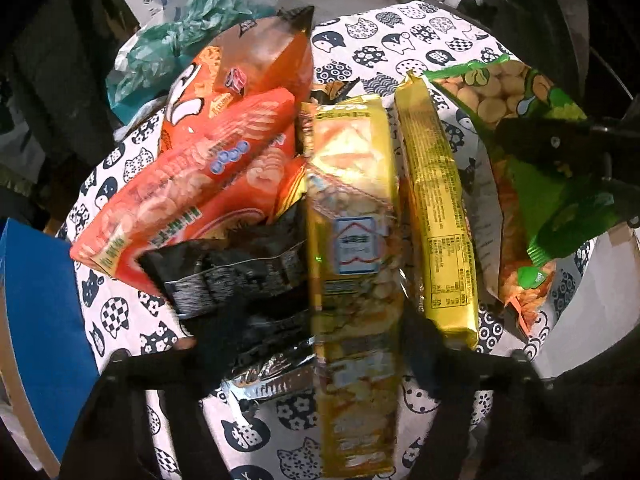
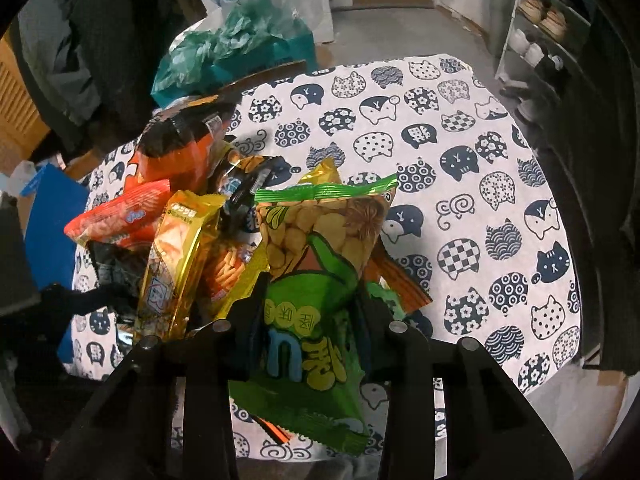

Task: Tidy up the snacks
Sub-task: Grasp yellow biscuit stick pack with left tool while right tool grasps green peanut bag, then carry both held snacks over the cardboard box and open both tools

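A pile of snack packs lies on a table with a cat-print cloth (image 2: 460, 128). My left gripper (image 1: 320, 344) is shut on a long yellow cracker pack (image 1: 352, 248) that runs up between its fingers. My right gripper (image 2: 308, 312) is shut on a green bean-snack bag (image 2: 316, 280) and holds it at the pile's right side; the bag (image 1: 540, 128) and that gripper (image 1: 560, 148) also show in the left wrist view. Orange-red bags (image 1: 208, 184), a black pack (image 1: 232, 276) and a gold pack (image 1: 440, 220) lie around the yellow one.
A teal plastic bag (image 2: 224, 48) sits at the table's far left edge. A blue box (image 1: 44, 312) stands left of the table. A shoe rack (image 2: 540, 32) stands at the far right. The right half of the cloth bears nothing.
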The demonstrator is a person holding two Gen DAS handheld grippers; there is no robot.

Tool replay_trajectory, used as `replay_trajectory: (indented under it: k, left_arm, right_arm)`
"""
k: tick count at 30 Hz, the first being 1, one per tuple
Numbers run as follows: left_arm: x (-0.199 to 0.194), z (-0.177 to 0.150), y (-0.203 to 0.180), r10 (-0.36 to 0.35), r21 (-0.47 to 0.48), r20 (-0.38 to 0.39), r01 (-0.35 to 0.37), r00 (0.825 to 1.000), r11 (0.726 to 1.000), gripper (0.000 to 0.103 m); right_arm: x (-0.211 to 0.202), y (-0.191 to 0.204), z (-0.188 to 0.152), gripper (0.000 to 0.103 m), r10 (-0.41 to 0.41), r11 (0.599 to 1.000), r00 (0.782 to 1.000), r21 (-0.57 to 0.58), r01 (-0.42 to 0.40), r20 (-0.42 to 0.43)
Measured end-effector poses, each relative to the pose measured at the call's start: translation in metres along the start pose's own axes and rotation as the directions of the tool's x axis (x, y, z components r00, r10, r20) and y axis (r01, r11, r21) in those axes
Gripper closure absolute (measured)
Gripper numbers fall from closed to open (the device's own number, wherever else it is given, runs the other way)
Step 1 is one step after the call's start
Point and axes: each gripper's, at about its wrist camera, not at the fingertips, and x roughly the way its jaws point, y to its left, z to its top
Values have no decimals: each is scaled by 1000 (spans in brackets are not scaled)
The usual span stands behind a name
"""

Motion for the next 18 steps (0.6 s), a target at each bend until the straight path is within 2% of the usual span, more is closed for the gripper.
replay_trajectory:
  k: [2, 3, 8, 18]
  left_arm:
    - [-1, 0, 3, -36, -17, 3, 36, 999, 999, 55]
    - [-3, -1, 3, -73, -17, 8, 73, 997, 997, 70]
    - [-10, -7, -4, -48, 30, 41, 47, 998, 998, 71]
    - [-55, -15, 12, -32, 1, 134, 33, 990, 999, 71]
  right_arm:
    - [-2, 0, 1, 67, -3, 1000, 1000, -1, 3, 4]
    - [-3, 1, 2, 67, -3, 1000, 1000, -1, 3, 7]
    - [-12, 7, 5, 67, 3, 1000, 1000, -14, -3, 29]
    - [-28, 19, 8, 72, 6, 999, 998, -36, -4, 56]
